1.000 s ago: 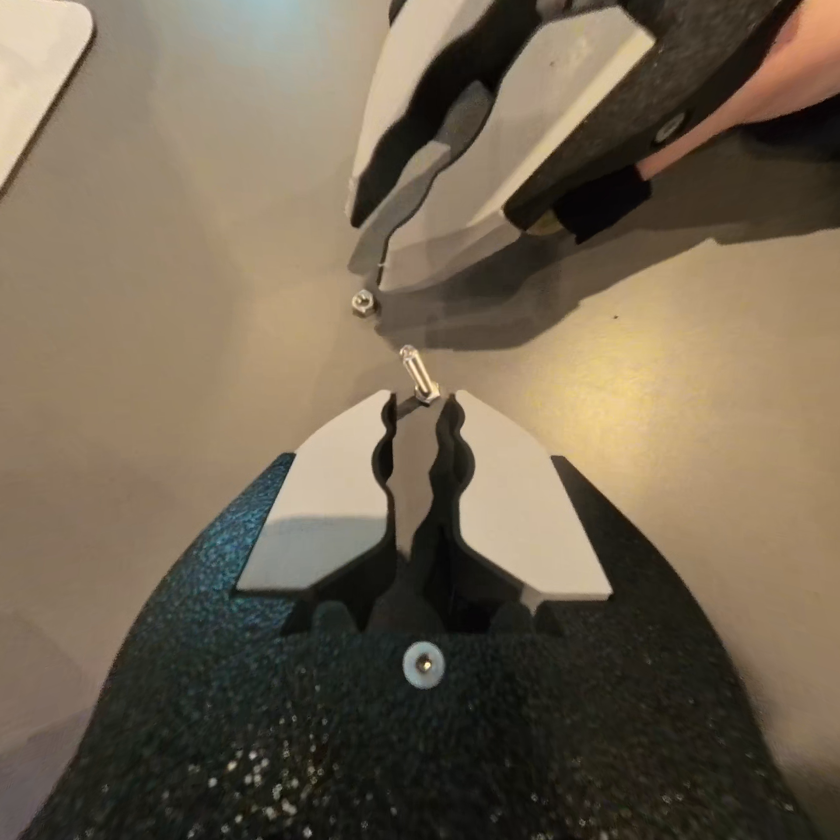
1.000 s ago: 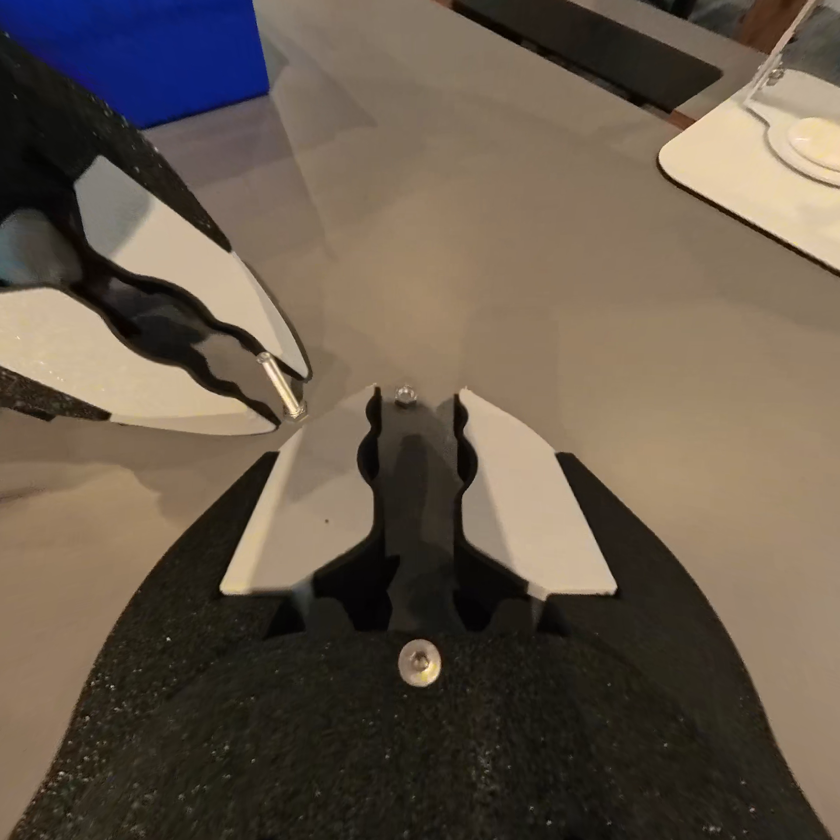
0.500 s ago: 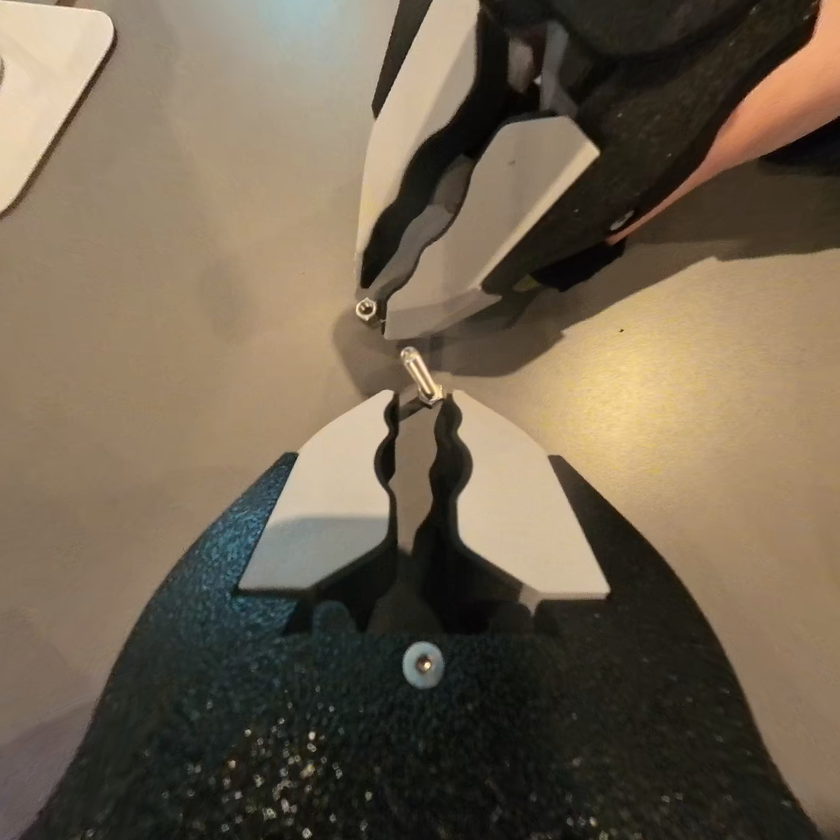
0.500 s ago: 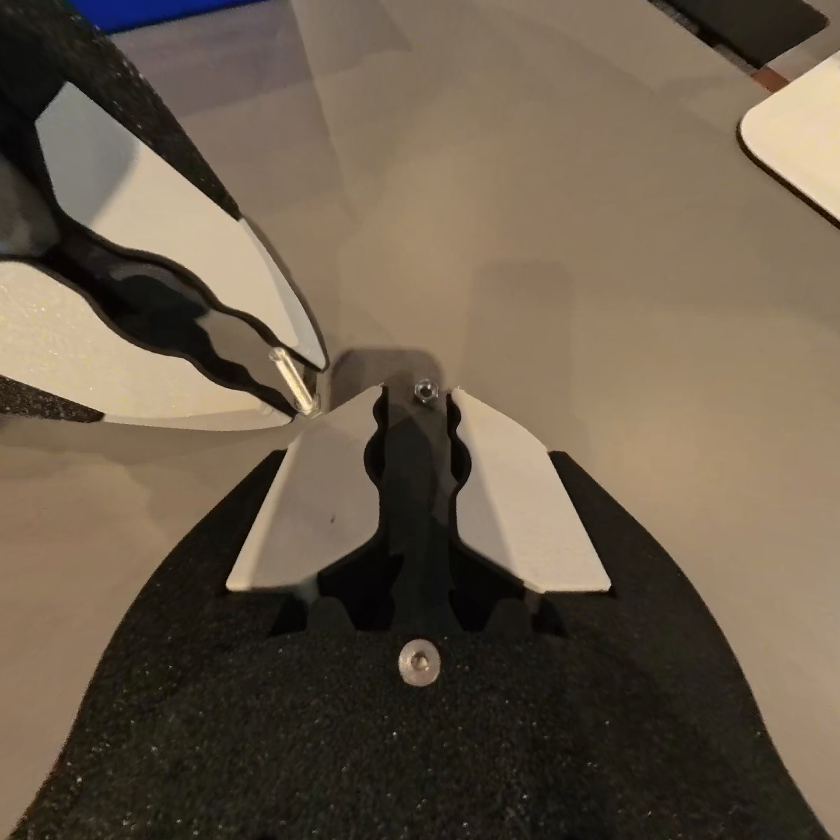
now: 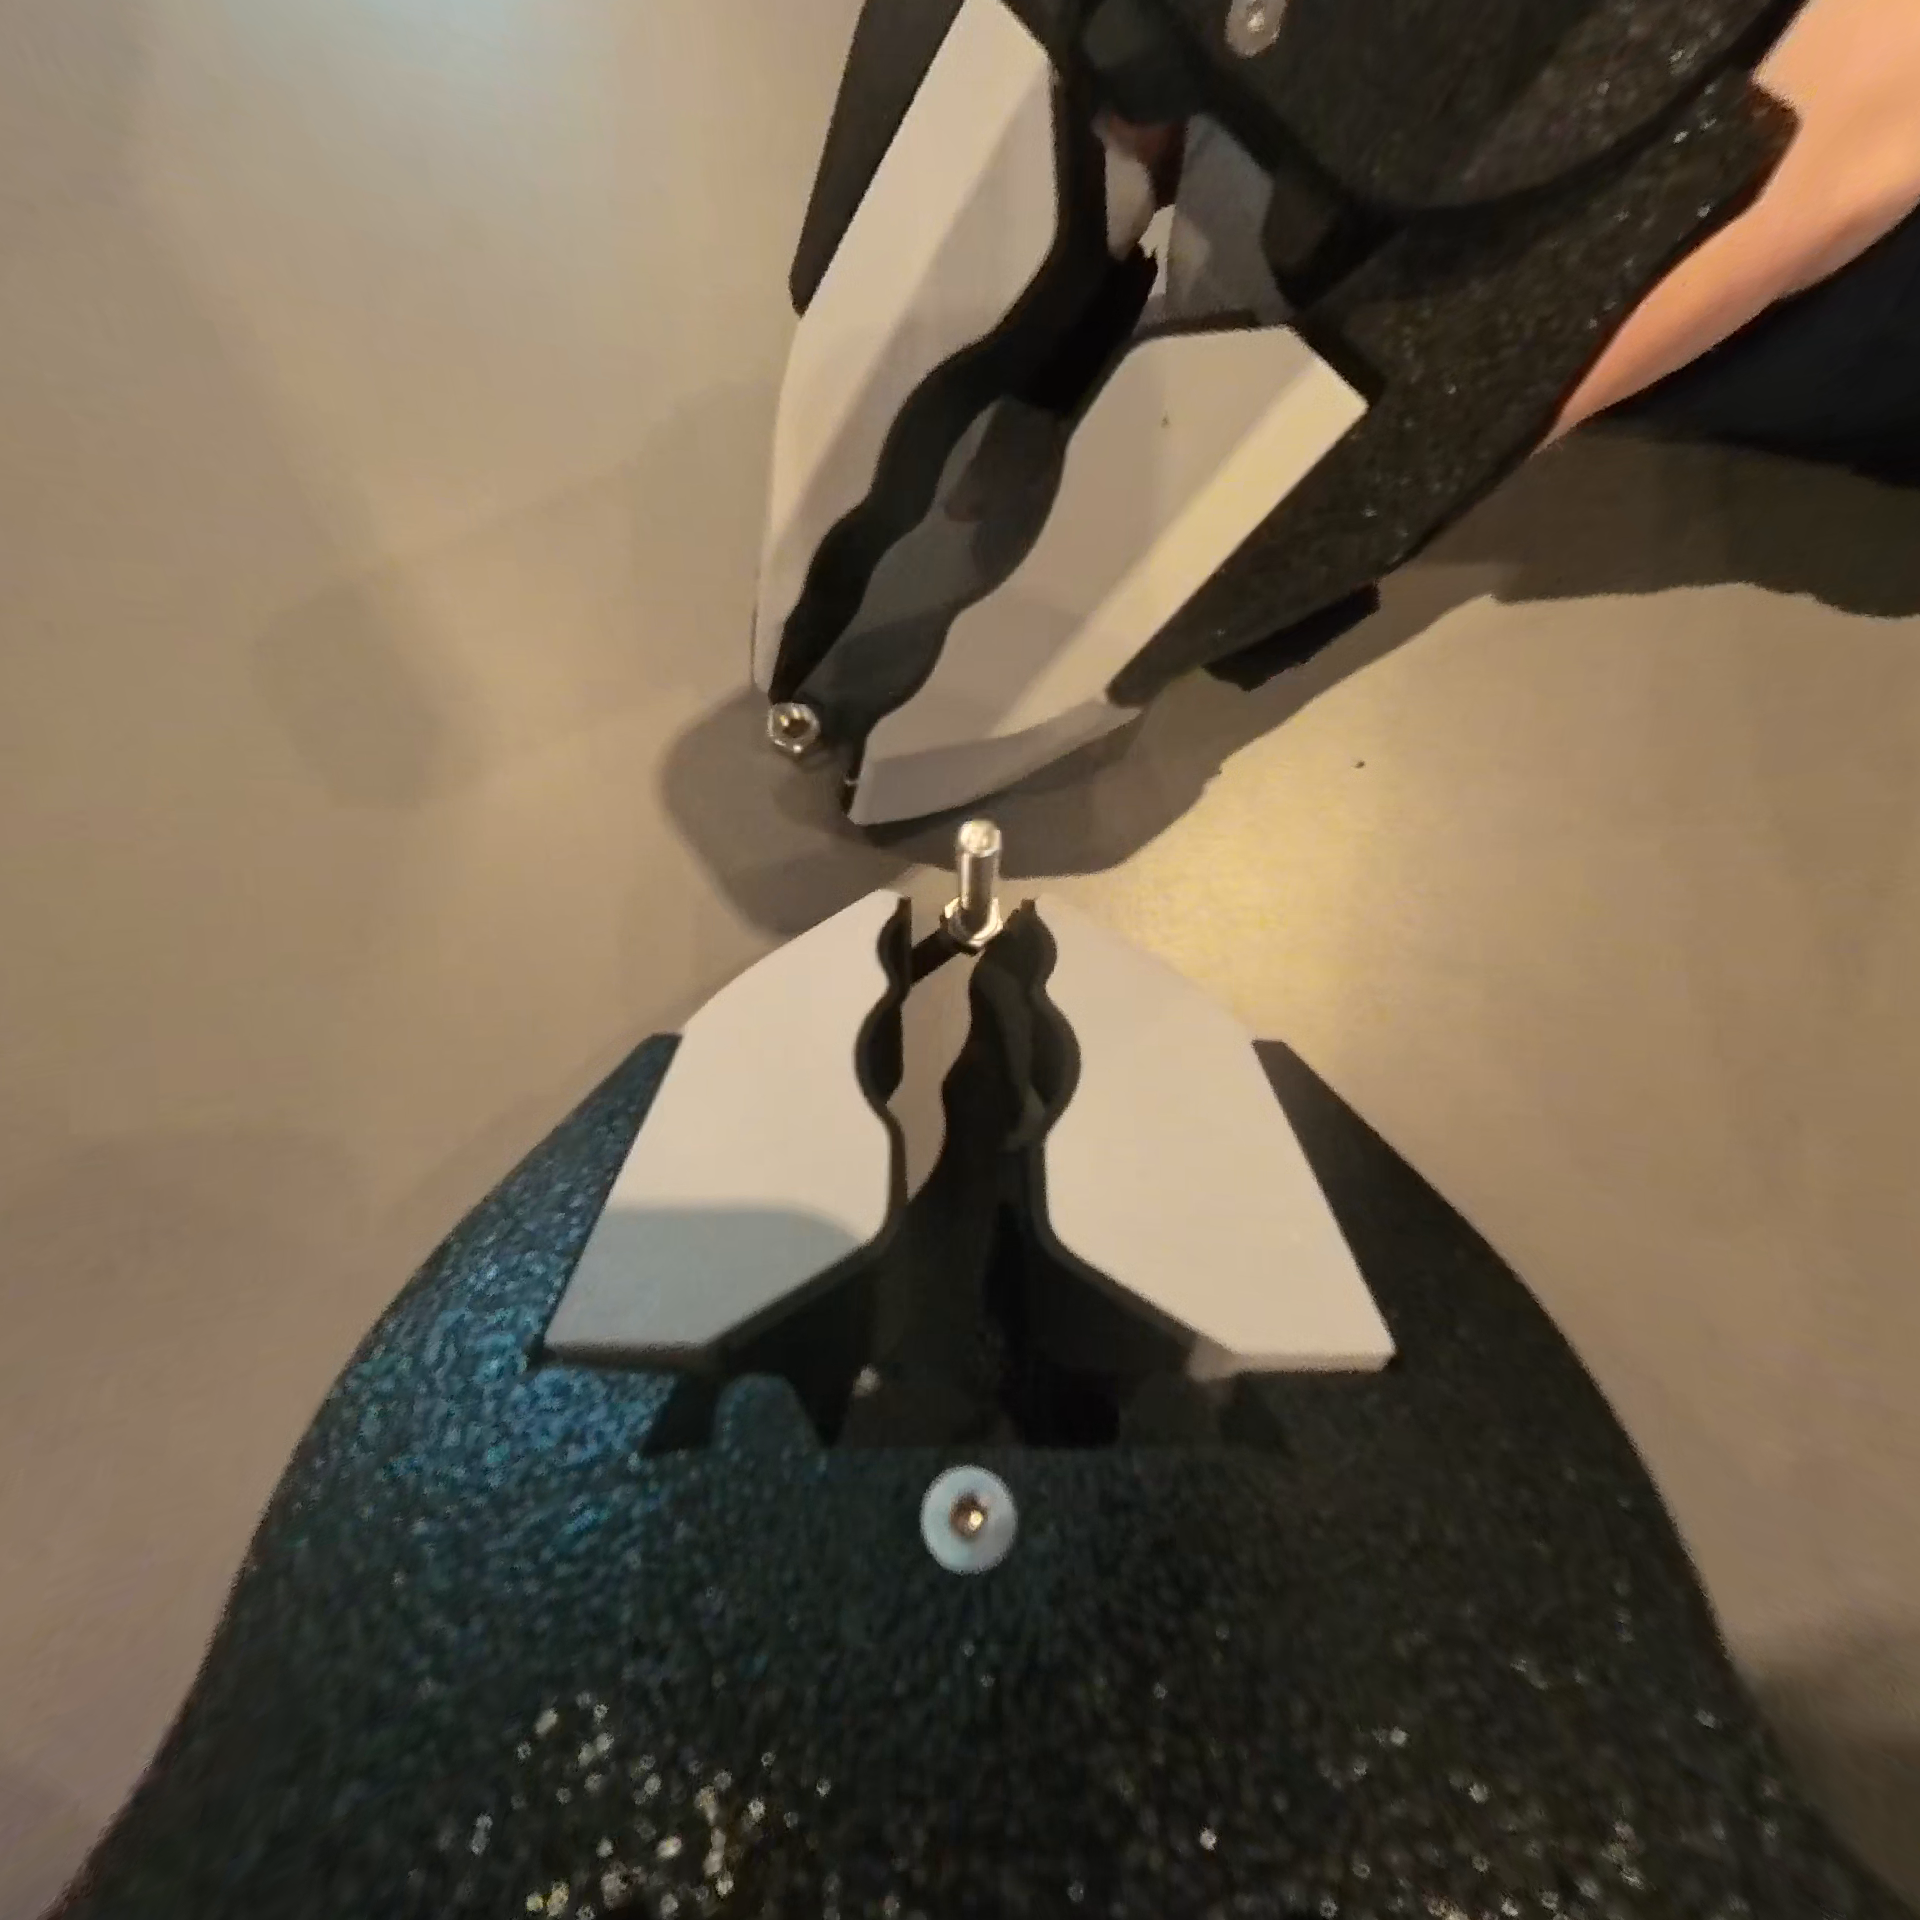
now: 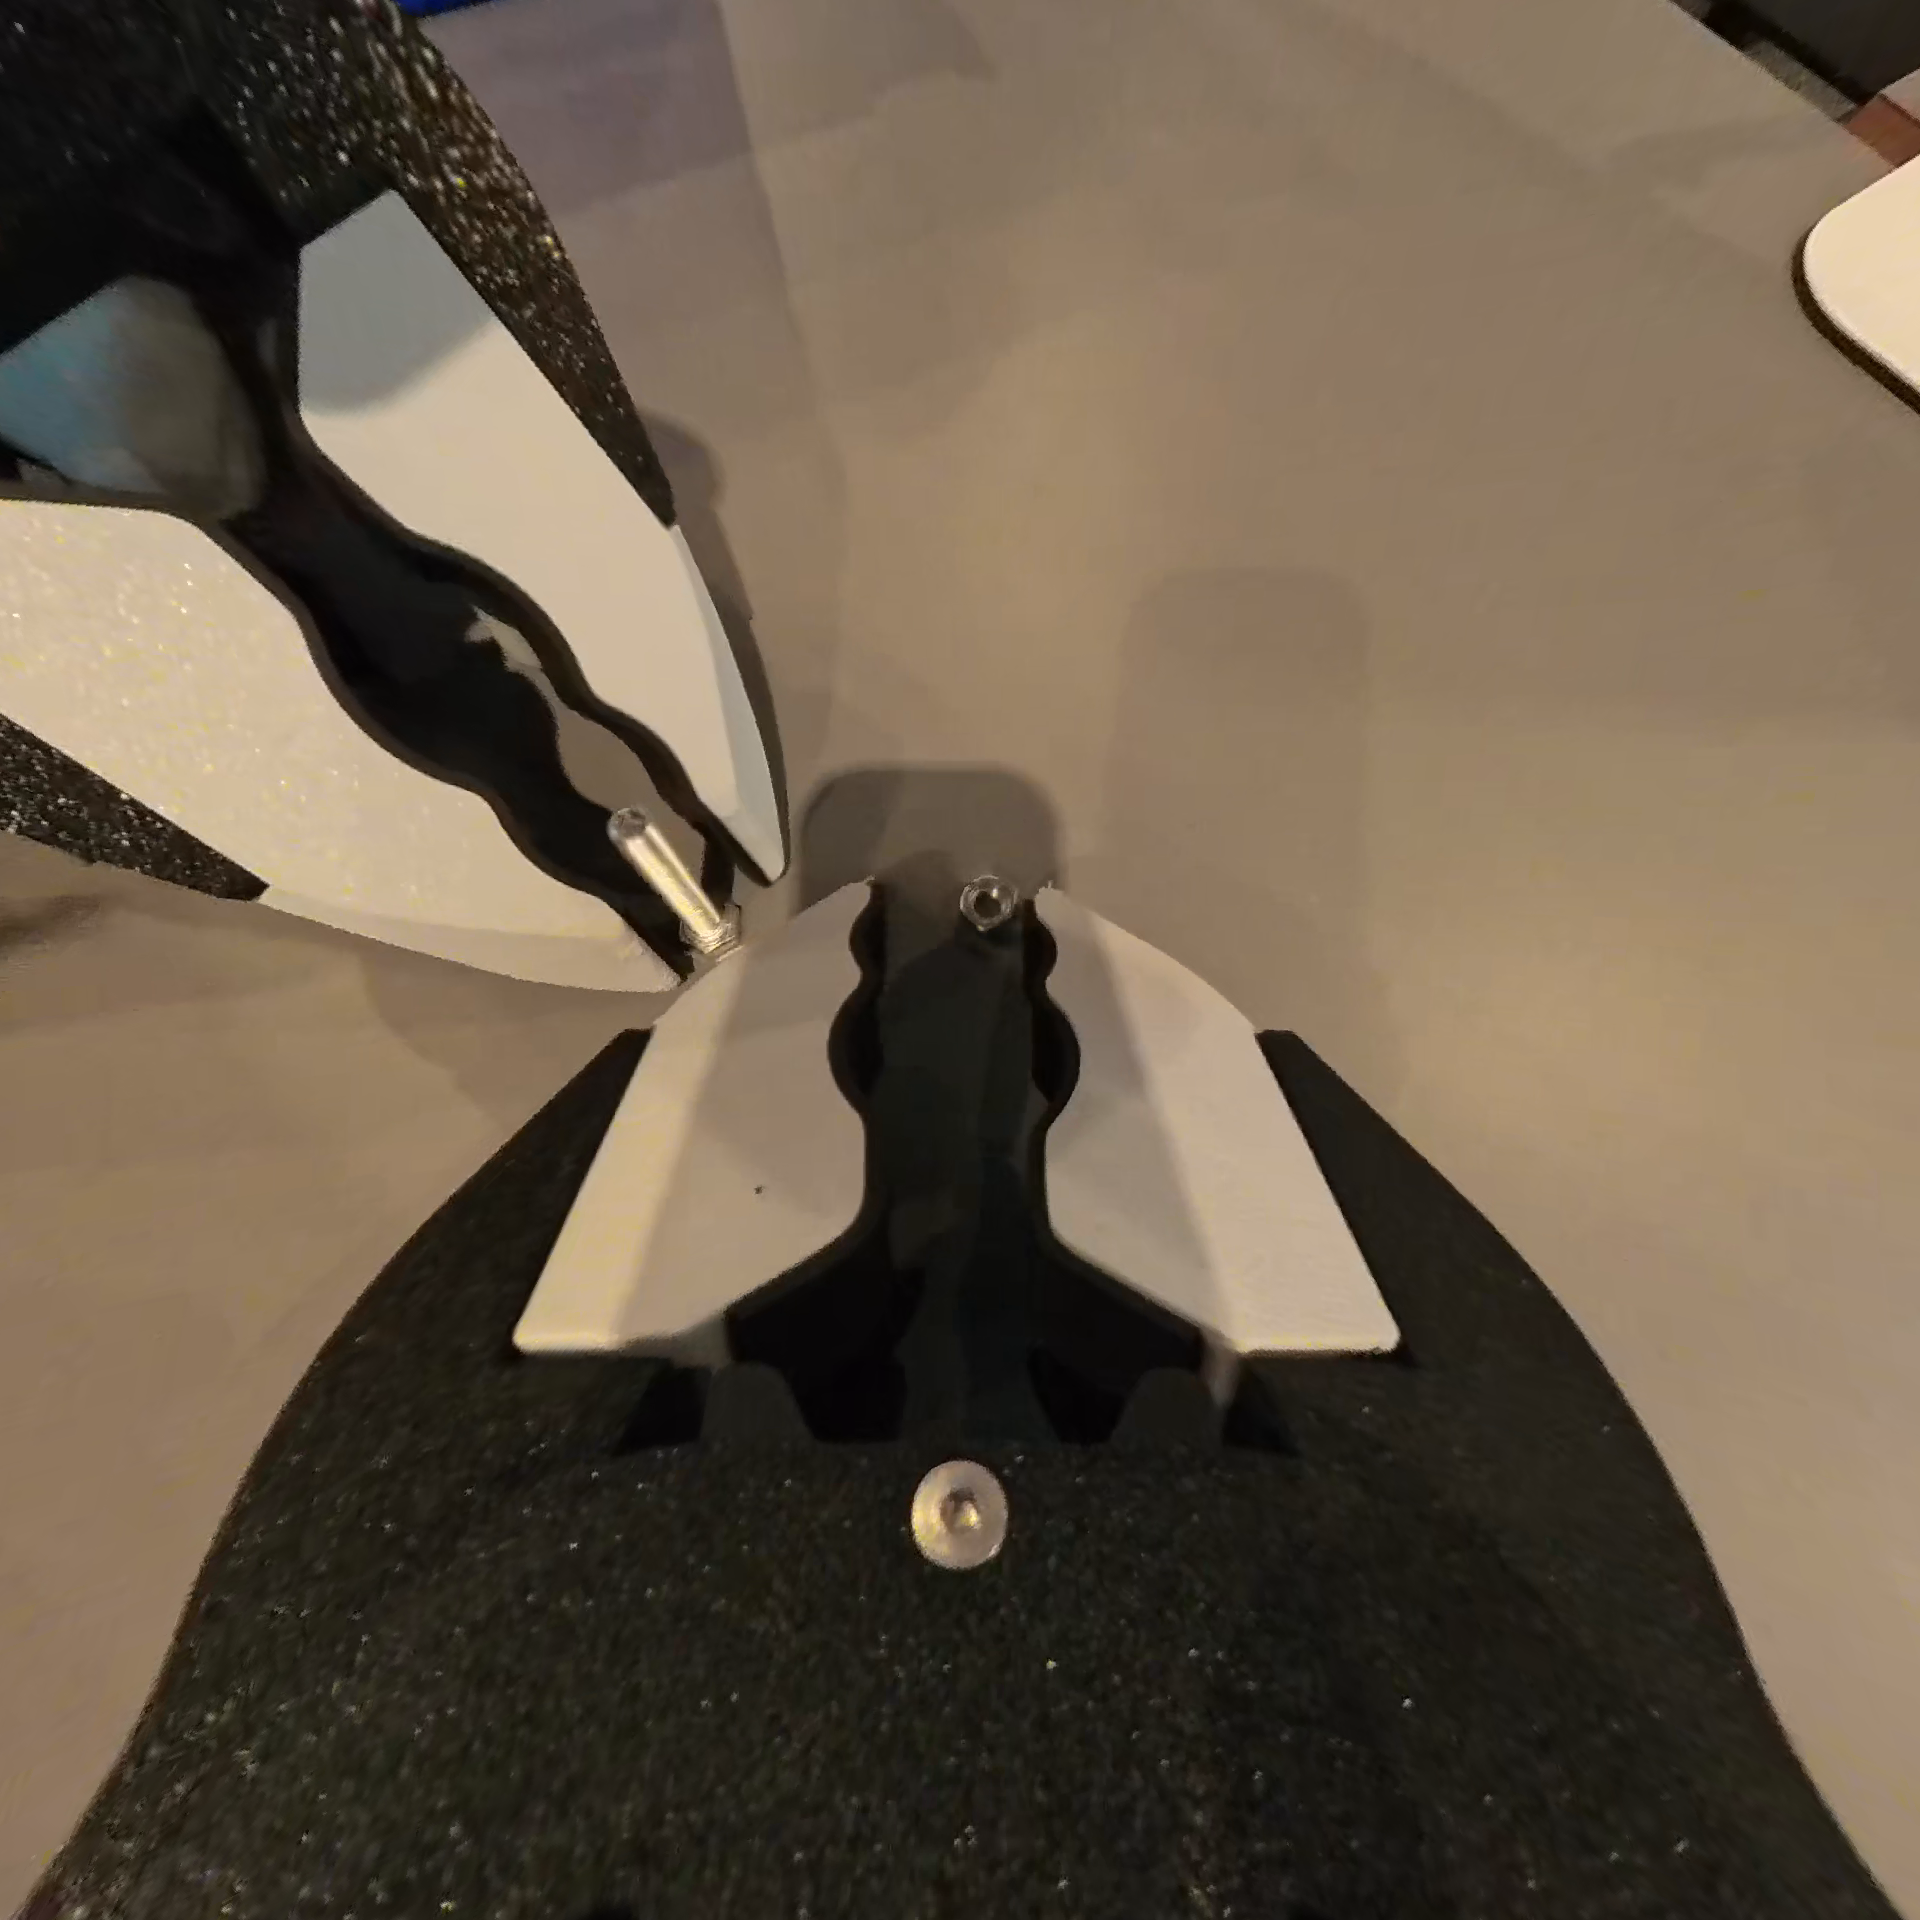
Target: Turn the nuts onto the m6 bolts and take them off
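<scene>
Across the grey table [image 6: 1351, 436], you had brought your right gripper [image 5: 821, 732] down from where it hung a second before, its tips now at the surface and straddling the nut [image 5: 792, 725], which half a second earlier sat just ahead of them. In the right wrist view the nut [image 6: 985, 900] lay between the tips beside the right-hand finger, with a clear gap on its other side, so the jaws stood partly open and had not yet clamped it. Your left gripper [image 5: 961, 920] held its place throughout, fingers drawn nearly together and pinching the bolt [image 5: 975, 878] by its head end, the shank pointing up and away towards the right gripper. The bolt [image 6: 670, 878] and nut were near each other but not touching. A white board [image 6: 1870, 281] lay well apart at the table's edge. By the look of it, the nut was about to be gripped; threading it on had not begun.
</scene>
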`<state>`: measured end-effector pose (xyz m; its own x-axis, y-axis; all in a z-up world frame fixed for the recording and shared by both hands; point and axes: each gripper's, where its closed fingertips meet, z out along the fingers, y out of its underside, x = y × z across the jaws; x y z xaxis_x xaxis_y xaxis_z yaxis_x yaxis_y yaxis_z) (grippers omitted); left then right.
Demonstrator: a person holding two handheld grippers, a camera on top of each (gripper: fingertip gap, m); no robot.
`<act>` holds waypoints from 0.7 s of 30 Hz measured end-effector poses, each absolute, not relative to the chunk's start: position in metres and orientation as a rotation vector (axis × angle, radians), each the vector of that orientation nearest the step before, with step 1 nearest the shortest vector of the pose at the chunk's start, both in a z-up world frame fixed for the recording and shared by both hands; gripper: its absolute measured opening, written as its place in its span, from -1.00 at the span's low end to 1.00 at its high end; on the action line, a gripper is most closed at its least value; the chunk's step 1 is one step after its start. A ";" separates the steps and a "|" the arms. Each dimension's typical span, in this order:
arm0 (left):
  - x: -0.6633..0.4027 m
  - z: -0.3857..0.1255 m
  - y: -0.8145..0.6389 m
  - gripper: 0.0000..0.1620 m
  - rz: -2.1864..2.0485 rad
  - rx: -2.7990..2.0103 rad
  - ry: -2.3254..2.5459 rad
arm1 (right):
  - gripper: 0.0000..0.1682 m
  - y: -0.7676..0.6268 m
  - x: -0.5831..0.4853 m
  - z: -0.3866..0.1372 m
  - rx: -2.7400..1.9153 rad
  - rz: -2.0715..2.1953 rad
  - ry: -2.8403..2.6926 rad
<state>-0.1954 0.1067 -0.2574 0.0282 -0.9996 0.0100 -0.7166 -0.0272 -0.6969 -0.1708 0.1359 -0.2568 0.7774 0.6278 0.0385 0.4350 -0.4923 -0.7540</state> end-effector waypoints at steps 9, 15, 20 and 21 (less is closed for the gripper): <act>-0.195 -0.257 0.105 -0.88 -0.810 -1.812 1.709 | -0.76 0.140 -0.168 -0.257 -2.181 0.316 -0.756; -0.195 -0.257 0.104 -0.88 -0.772 -1.777 1.719 | -0.88 0.141 -0.165 -0.257 -2.178 0.282 -0.754; -0.195 -0.257 0.104 -0.88 -0.734 -1.783 1.702 | -0.88 0.142 -0.161 -0.253 -2.160 0.293 -0.746; -0.194 -0.257 0.104 -0.88 -0.721 -1.783 1.701 | -0.88 0.140 -0.164 -0.247 -2.124 0.315 -0.769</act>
<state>-0.1945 0.1039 -0.2571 0.0472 -0.9989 -0.0011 -0.6940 -0.0320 -0.7192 -0.1636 0.1403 -0.2470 0.7806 0.6235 0.0431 0.4141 -0.4643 -0.7829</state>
